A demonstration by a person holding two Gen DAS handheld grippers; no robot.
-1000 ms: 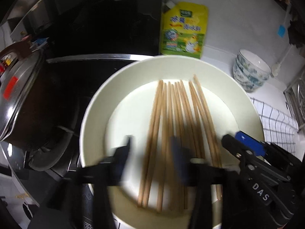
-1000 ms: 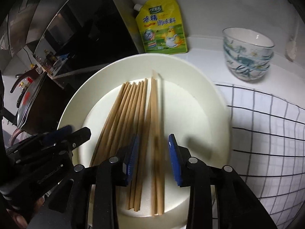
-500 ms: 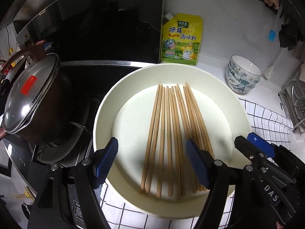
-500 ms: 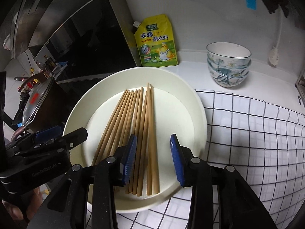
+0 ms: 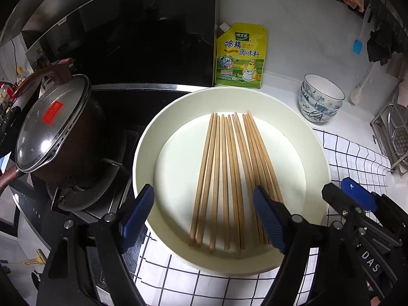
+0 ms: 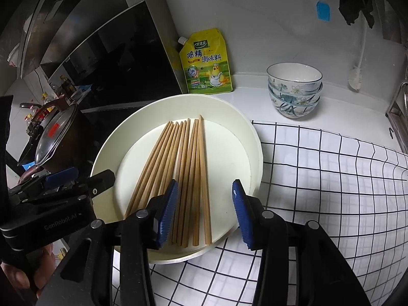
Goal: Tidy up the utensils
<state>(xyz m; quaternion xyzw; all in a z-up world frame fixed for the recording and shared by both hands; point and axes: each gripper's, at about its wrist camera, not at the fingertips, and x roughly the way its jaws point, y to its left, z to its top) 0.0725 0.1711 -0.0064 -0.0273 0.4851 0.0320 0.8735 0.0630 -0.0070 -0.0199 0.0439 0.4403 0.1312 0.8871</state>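
Several wooden chopsticks point(image 5: 229, 178) lie side by side in a cream round plate point(image 5: 313, 148). They also show in the right wrist view point(image 6: 183, 168), on the plate point(image 6: 237, 127). My left gripper point(image 5: 204, 219) is open and empty, above the plate's near edge and over the chopsticks' near ends. My right gripper point(image 6: 204, 214) is open and empty, above the near ends of the rightmost chopsticks. It shows at the lower right of the left wrist view point(image 5: 357, 204).
A lidded dark pot point(image 5: 56, 127) sits on the stove to the left. A yellow seasoning pouch point(image 5: 241, 56) leans on the wall behind the plate. Stacked patterned bowls point(image 6: 294, 89) stand to the right. A checked cloth point(image 6: 331, 178) covers the counter. A metal rack point(image 5: 395, 135) is at far right.
Both grippers have pulled back and up from the plate. The left gripper's jaws opened wide. The chopsticks lie slightly more fanned.
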